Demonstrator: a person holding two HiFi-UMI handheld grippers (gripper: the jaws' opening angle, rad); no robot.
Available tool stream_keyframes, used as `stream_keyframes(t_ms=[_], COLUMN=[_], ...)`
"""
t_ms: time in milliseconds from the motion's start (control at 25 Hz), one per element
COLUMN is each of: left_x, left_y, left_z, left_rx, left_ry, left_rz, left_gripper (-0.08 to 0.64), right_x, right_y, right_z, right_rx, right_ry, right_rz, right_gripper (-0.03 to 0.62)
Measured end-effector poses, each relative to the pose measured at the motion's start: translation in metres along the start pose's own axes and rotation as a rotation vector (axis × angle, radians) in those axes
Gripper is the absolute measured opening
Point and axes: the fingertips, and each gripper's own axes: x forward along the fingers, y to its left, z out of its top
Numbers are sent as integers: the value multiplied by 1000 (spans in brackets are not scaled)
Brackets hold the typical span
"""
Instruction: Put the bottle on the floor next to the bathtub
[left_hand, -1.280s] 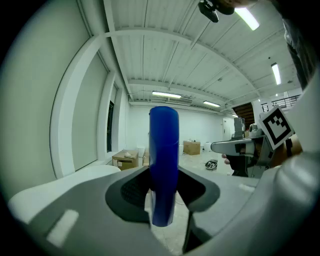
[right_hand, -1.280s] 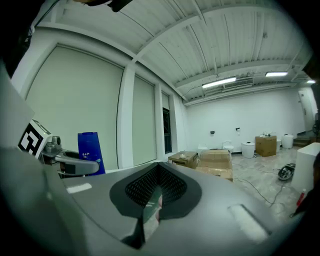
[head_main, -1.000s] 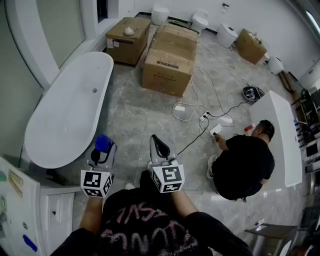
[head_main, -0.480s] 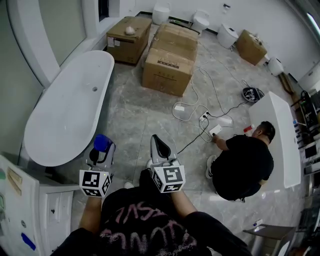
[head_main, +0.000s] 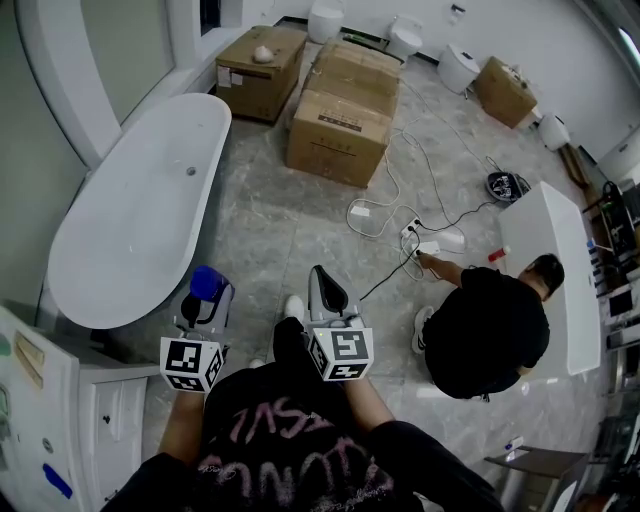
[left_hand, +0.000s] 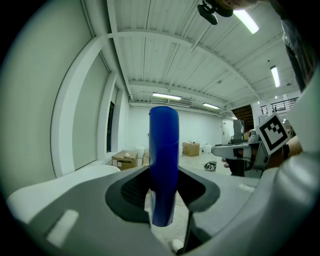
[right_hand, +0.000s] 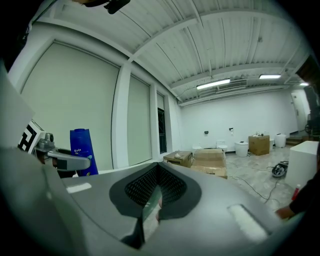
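Currently the left gripper (head_main: 203, 305) pinches the blue bottle (head_main: 207, 283) upright above the floor (head_main: 265, 240), at five o'clock from the bathtub (head_main: 130, 230). At the bottle's three o'clock, the right gripper (head_main: 322, 287) is pressed together, holding nothing.
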Motion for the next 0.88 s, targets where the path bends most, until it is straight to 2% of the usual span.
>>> stream_keyframes(t_ms=[440,880], left_x=[40,122], left_y=[24,55], left_z=[0,3], left_rx=[6,2], left_ry=[14,67], left_rz=[-7,-17], left_gripper=[166,166], right_x=[49,134], right_y=[-11,-47], right_z=[-5,-5], right_rx=[15,26], right_ry=[9,60], right_rz=[0,11], right_gripper=[21,21])
